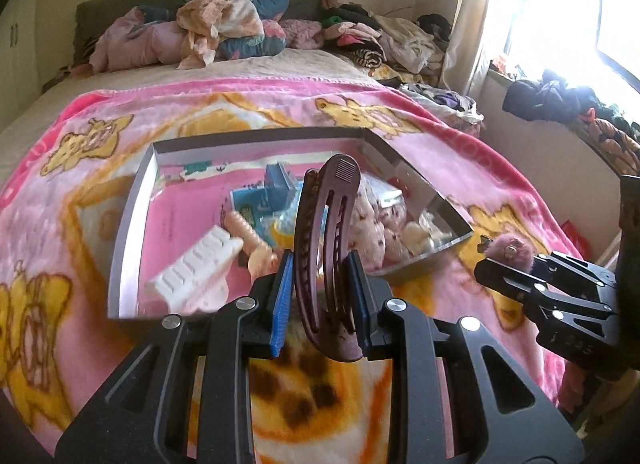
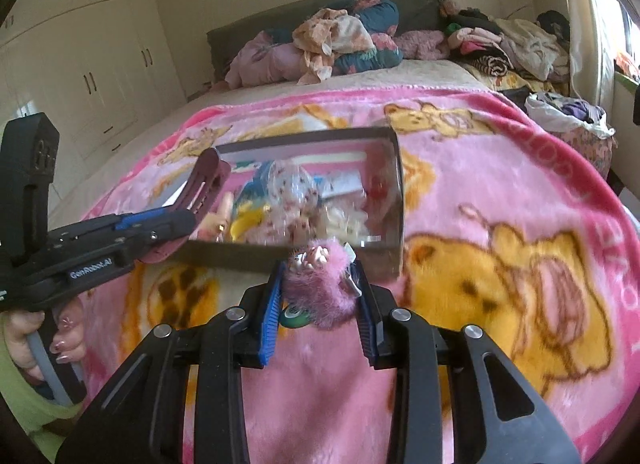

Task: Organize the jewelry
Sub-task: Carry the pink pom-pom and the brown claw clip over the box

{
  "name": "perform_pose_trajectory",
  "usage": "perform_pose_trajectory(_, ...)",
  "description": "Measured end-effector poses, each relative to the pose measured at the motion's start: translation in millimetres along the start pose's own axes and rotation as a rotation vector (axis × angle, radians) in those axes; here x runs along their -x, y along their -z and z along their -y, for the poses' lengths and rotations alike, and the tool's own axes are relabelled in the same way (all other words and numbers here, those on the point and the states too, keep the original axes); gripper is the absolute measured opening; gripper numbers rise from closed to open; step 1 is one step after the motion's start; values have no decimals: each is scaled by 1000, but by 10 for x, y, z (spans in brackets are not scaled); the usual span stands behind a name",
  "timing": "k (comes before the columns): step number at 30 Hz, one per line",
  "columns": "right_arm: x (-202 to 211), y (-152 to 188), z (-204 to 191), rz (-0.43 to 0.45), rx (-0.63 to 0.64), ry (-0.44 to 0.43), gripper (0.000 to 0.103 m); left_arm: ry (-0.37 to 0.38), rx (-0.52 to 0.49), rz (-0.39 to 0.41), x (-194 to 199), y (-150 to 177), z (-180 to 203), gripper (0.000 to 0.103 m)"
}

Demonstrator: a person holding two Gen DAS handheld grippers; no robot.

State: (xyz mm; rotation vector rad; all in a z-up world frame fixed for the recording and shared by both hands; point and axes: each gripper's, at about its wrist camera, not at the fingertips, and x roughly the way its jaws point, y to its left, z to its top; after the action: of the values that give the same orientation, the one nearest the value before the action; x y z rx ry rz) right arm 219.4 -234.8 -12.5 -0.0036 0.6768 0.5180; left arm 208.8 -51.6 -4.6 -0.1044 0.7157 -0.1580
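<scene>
My left gripper (image 1: pixel 320 264) is shut on a dark maroon banana hair clip (image 1: pixel 326 232), held upright over the near edge of an open shallow box (image 1: pixel 128 220). The box holds a white comb (image 1: pixel 196 264), a peach clip (image 1: pixel 248 232), a blue card and a clear bag of small items (image 1: pixel 376 220). My right gripper (image 2: pixel 318 284) is shut on a fluffy pink hair accessory (image 2: pixel 316 284), just in front of the box's near wall (image 2: pixel 240 256). The left gripper (image 2: pixel 176 224) with the clip (image 2: pixel 208 180) shows in the right wrist view; the right gripper (image 1: pixel 486 264) shows in the left wrist view.
The box lies on a pink cartoon blanket (image 2: pixel 500 224) on a bed. Pillows and heaped clothes (image 1: pixel 224 24) sit at the headboard. More clothes line the window sill (image 1: pixel 560 100) on the right. Wardrobes (image 2: pixel 80 64) stand on the left.
</scene>
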Motion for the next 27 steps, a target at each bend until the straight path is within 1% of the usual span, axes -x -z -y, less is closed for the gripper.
perform_pose_trajectory(11, -170, -248, 4, -3, 23, 28, 31, -6, 9, 24, -200, -244, -71, 19)
perform_pose_trajectory(20, -365, -351, 24, -22, 46, 47, 31, -8, 14, 24, -289, -317, -90, 19)
perform_pose_trajectory(21, -386, -362, 32, -23, 45, 49, 31, -9, 16, 22, -308, -335, -93, 19)
perform_pose_trajectory(22, -401, -361, 35, -23, 43, 50, 31, -8, 18, 22, -328, -352, -101, 14)
perform_pose_trajectory(23, -419, -369, 38, -23, 42, 51, 31, -7, 18, 20, -351, -370, -98, 13)
perform_pose_trajectory(27, -497, -404, 54, -26, 40, 55, 31, -11, 15, 19, -429, -419, -108, 12)
